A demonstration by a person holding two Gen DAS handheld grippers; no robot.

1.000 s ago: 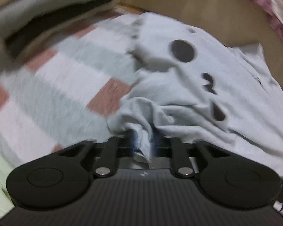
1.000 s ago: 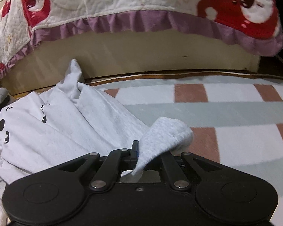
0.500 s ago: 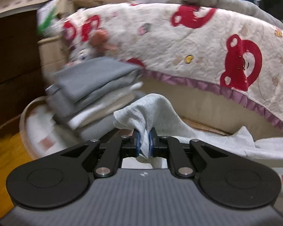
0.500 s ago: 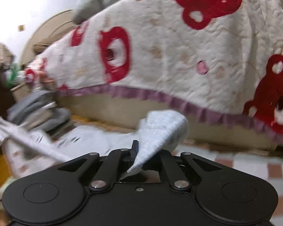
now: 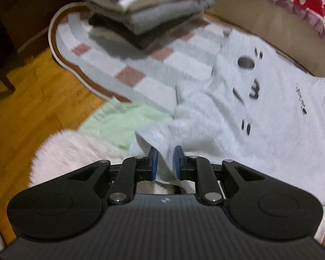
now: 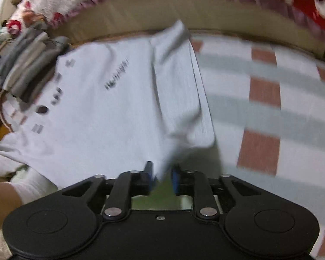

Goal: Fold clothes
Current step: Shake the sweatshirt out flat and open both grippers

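The pale grey T-shirt (image 5: pixel 260 117) lies spread on the checked rug (image 5: pixel 153 69), its printed face up, near the bed's side. My left gripper (image 5: pixel 164 160) has just been opening, and so has my right gripper (image 6: pixel 161 178); the hem hangs loosely between each pair of jaws, no longer pinched. To finish well, I should let both corners drop level, then smooth them. The folded stack (image 5: pixel 145 6) crowds the left; the rug to the right lies open.
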